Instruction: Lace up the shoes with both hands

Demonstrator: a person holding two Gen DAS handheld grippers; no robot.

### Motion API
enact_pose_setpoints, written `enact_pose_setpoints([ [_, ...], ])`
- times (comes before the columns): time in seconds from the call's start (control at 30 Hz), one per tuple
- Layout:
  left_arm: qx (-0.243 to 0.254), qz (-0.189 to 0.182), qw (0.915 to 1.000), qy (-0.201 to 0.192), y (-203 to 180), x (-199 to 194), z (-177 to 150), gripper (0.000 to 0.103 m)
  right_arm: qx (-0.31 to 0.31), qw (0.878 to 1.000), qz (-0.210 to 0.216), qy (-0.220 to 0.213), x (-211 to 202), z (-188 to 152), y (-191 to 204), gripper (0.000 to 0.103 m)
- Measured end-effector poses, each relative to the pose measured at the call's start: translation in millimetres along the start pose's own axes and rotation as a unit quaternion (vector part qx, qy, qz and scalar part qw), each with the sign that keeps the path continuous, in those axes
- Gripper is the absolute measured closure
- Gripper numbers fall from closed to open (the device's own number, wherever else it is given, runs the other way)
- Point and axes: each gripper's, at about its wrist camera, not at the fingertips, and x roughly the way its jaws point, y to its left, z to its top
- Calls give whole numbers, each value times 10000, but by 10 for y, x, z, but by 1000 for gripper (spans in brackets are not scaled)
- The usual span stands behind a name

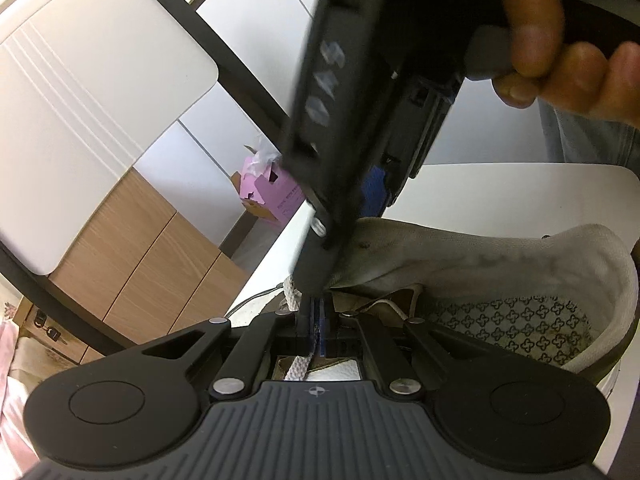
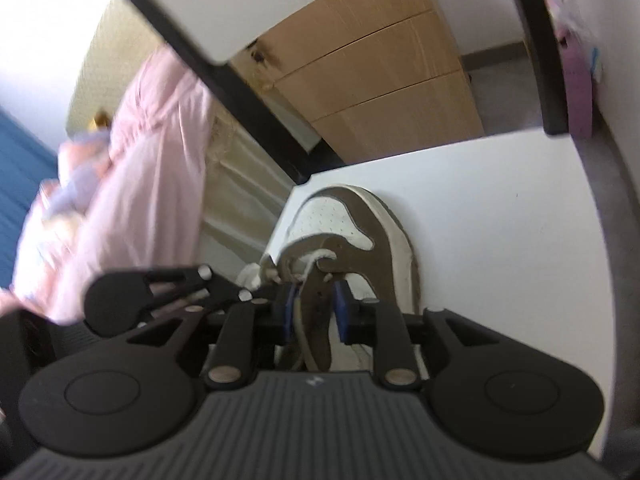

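From the left wrist view, your left gripper [image 1: 316,320] is clenched on the flat white lace [image 1: 298,368], which runs back between its blue pads toward the camera. The right gripper's body crosses just above it, its tip down at the shoe's eyelet flap. The risk here: the two tools are crowded over the same spot, so a pull could knock them together or drag the lace out of the pinch. The shoe [image 1: 500,276] lies on the white table [image 1: 520,184], worn, grey-beige, with a patterned insole.

From the right wrist view, your right gripper [image 2: 316,312] stands partly parted astride the brown eyelet flap [image 2: 320,300], pads apparently not pressing it. If you lift now, the flap is likely to slip free. The sneaker's toe points away, near the table edge; a tug could slide it off.
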Motion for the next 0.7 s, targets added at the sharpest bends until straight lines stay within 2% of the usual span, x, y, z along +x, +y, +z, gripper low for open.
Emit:
enact_pose_setpoints([
  [0.1, -18, -4, 10000, -11, 23, 44, -5, 100, 1083, 9921, 520, -357, -61, -1, -241, 77],
  [0.2, -39, -4, 10000, -33, 55, 90, -15, 100, 1697, 9830, 481, -514, -51, -19, -392, 80],
  [0.53, -170, -29, 9998, -65, 169, 256, -37, 100, 1530, 9869, 307, -407, 111, -21, -315, 86],
  [0.67, -293, -51, 9995, -44, 257, 307, -71, 100, 1352, 9895, 200, -480, 120, -23, -261, 96],
  [0.7, -310, -43, 9995, -49, 269, 323, -76, 100, 1343, 9895, 183, -511, 120, -35, -254, 102],
])
